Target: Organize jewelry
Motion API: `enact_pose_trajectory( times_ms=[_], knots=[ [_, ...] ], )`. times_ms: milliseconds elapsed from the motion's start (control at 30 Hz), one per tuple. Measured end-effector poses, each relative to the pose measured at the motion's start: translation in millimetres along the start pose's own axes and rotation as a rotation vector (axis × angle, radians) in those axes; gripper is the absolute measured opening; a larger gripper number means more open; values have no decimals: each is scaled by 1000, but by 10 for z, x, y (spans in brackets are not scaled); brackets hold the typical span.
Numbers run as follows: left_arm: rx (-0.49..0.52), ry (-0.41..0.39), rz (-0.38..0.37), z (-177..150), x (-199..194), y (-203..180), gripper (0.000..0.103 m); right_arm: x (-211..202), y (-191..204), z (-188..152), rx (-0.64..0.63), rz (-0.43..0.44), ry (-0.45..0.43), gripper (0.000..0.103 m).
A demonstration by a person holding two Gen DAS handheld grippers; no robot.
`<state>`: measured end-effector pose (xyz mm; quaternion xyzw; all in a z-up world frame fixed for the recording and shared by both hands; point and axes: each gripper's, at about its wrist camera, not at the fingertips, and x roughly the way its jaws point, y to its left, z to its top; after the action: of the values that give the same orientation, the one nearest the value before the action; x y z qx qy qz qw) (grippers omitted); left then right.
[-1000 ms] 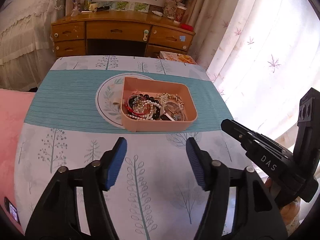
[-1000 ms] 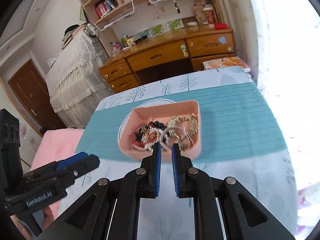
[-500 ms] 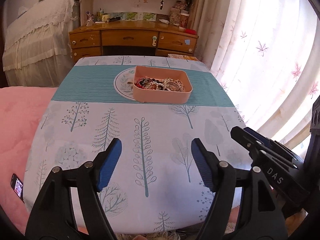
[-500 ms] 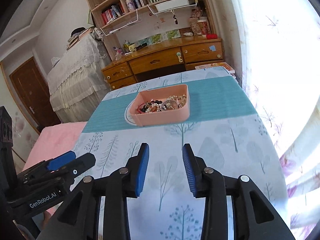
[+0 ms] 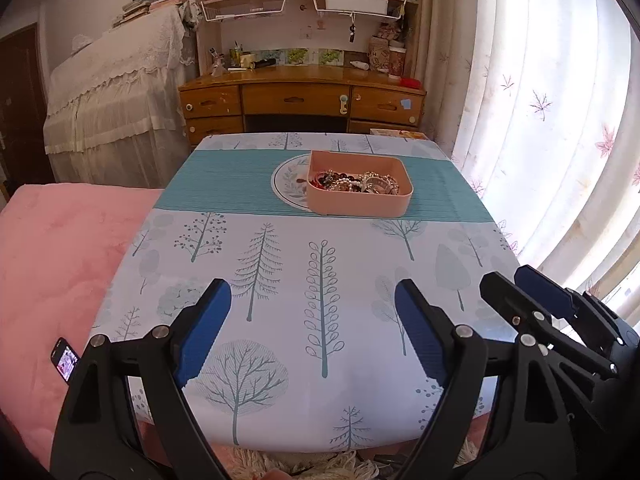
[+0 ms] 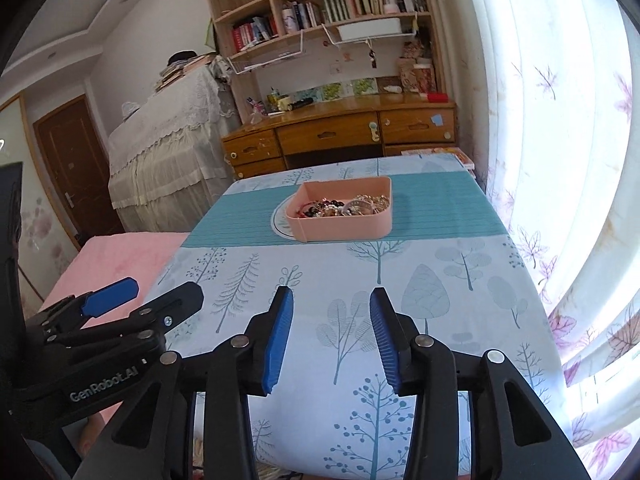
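Both grippers hover, nothing in their grasp, over the near table edge.
The left gripper (image 5: 312, 320) and right gripper (image 6: 330, 334) stand with fingers apart; the pink tray (image 5: 360, 203) of jewelry (image 5: 356, 182) sits at twelve o'clock on the teal runner (image 5: 224, 184).

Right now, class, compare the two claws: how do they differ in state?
The left claw gapes wider than the right claw. In the right wrist view, the left claw sits left, over the table's edge, while the right claw hangs over the tree-print cloth. Both are open, empty, blue-padded.
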<state>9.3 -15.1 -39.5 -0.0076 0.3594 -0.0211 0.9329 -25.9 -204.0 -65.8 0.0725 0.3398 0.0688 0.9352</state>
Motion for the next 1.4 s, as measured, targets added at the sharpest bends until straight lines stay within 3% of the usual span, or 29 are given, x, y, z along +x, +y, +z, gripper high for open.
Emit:
enact_pose_trajectory(
  times_ms=[1400],
  knots=[
    [20, -63, 40, 47, -173, -97, 82, -214, 116, 207, -29, -9, -53, 44]
  ],
)
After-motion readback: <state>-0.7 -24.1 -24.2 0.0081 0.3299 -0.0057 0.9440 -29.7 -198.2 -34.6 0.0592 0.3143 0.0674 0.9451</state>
